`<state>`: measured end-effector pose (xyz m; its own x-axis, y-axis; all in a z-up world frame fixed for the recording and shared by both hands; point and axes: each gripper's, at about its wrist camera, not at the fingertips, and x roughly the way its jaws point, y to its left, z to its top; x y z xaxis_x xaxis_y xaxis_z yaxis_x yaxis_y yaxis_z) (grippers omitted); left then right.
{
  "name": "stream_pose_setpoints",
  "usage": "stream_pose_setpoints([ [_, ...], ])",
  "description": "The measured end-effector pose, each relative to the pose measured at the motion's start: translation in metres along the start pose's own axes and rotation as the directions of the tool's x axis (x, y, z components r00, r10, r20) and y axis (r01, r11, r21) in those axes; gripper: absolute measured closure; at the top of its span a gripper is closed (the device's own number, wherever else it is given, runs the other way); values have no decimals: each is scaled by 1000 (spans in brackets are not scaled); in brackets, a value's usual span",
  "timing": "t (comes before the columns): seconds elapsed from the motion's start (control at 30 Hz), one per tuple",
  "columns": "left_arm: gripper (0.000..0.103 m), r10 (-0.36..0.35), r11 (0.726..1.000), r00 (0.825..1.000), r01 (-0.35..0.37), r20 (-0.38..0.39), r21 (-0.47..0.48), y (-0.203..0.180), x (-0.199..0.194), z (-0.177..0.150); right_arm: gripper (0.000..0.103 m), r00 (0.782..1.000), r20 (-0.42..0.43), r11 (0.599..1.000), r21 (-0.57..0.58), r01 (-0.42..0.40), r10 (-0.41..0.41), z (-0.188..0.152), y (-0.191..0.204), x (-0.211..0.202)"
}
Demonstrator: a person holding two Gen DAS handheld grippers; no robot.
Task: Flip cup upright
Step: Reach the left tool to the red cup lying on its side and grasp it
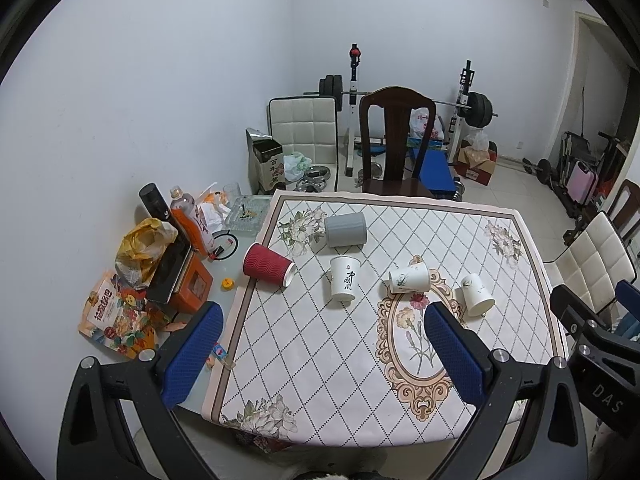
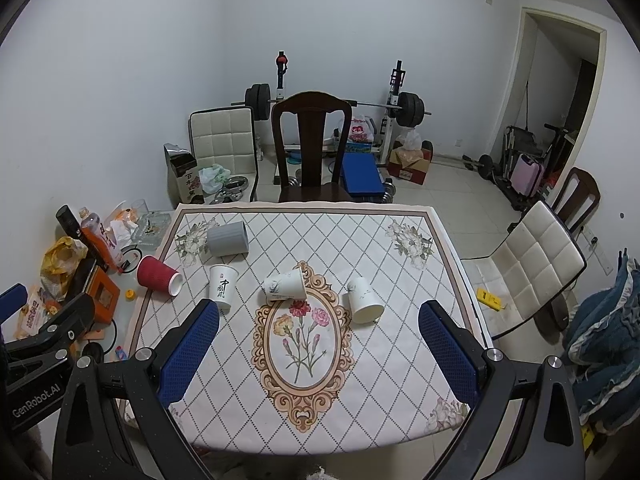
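Several cups sit on the patterned tablecloth (image 1: 320, 360). A grey cup (image 1: 345, 230) (image 2: 227, 239) and a red ribbed paper cup (image 1: 267, 265) (image 2: 158, 274) lie on their sides. A white cup with black calligraphy (image 1: 343, 283) (image 2: 222, 286) stands mouth down. A white floral cup (image 1: 409, 278) (image 2: 285, 285) lies on its side. Another white cup (image 1: 476, 294) (image 2: 363, 300) lies tipped. My left gripper (image 1: 324, 354) and right gripper (image 2: 319, 354) are both open and empty, above the table's near edge.
Clutter fills the table's left side: snack bags (image 1: 116, 316), an orange box (image 1: 188, 288), bottles (image 1: 188, 216), a glass ashtray (image 1: 246, 214). A dark wooden chair (image 1: 394, 140) stands behind the table, white chairs (image 2: 536, 264) at the right, weight equipment at the back.
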<state>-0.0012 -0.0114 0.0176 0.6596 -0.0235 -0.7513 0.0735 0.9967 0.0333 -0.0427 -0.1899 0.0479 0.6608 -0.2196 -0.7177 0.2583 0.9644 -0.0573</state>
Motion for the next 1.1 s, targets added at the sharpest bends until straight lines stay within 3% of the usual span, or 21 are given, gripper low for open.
stream_pose_setpoints([
  [0.1, 0, 23, 1000, 999, -23, -23, -16, -2, 12, -1, 2, 999, -33, 1000, 1, -12, 12, -1, 1, 15],
  [0.27, 0, 93, 993, 990, -100, -106, -65, 7, 53, -13, 2, 988, -147, 999, -2, -40, 40, -21, 0, 80],
  [0.4, 0, 174, 977, 965, -195, -198, -92, 28, 102, -24, 2, 963, -266, 999, -8, -50, 46, -38, 16, 147],
  [0.53, 0, 172, 964, 927, -228, -334, -135, 57, 159, -36, 2, 919, -392, 999, -11, -48, 40, -63, 38, 219],
  [0.73, 1, 57, 941, 868, -212, -494, -264, 102, 266, -38, 2, 854, -519, 999, -34, 2, -20, -90, 79, 314],
  [0.97, 1, -107, 873, 842, -174, -528, -455, 141, 372, -10, 2, 801, -591, 996, -47, 80, -92, -85, 120, 396],
  [1.1, 1, -174, 825, 829, -172, -531, -538, 156, 426, 5, 2, 787, -604, 992, -53, 117, -125, -71, 136, 432],
])
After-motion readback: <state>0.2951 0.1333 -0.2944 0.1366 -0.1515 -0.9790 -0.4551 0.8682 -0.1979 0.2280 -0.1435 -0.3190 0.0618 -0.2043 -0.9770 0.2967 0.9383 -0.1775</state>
